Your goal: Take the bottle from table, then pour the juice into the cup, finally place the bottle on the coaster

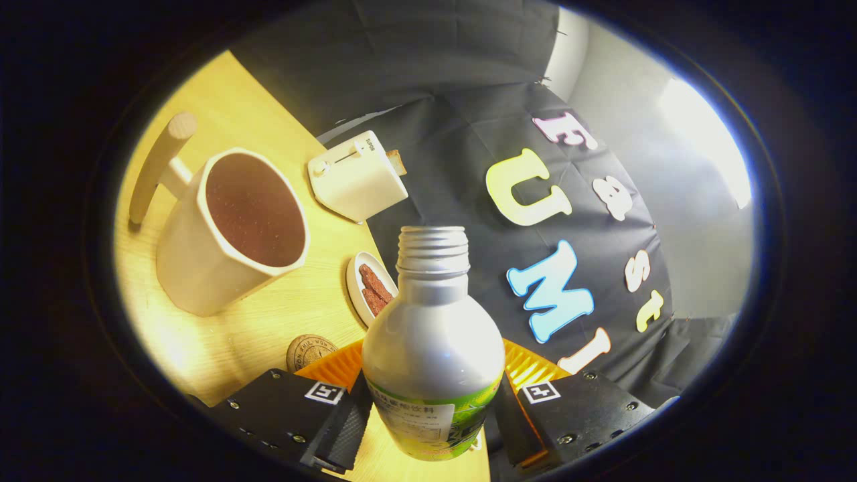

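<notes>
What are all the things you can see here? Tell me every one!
bottle: one, silver with a green label, cap off, held between the fingers
cup: one, cream with a brown inside and a wooden handle, on the table beyond the fingers
toaster: one, white, behind the cup
small dish: one, white, reddish-brown pieces in it, beside the bottle
coaster: one, round, brown, just ahead of the fingers
table: one, light wood
gripper: one, fingers shut on the bottle

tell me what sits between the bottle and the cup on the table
Gripper view: a small white dish holding reddish-brown pieces lies between the bottle, which the gripper clamps, and the cup.
</notes>
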Tool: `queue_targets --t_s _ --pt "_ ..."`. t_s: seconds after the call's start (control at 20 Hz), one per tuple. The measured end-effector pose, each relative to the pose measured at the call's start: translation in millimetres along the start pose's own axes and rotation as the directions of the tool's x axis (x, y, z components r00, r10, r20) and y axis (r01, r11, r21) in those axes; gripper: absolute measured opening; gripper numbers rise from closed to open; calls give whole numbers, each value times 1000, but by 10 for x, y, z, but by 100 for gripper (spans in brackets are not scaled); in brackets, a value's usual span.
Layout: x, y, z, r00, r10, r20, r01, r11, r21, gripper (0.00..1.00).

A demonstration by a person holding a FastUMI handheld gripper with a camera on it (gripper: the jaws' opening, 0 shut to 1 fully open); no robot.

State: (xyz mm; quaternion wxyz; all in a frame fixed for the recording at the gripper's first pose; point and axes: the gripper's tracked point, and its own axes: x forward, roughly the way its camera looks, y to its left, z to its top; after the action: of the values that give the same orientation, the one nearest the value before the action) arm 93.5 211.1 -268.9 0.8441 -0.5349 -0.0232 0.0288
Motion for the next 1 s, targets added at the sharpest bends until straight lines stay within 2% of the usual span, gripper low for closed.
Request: queue_targets --t_s 0.2,0.55,1.0 --pt "5 53 57 1000 -6 12 7 994 -107 80" --pt "33 61 83 1000 -11 16 14 978 -209 80" --pt "39 -19 115 998 -33 51 49 930 -365 80"
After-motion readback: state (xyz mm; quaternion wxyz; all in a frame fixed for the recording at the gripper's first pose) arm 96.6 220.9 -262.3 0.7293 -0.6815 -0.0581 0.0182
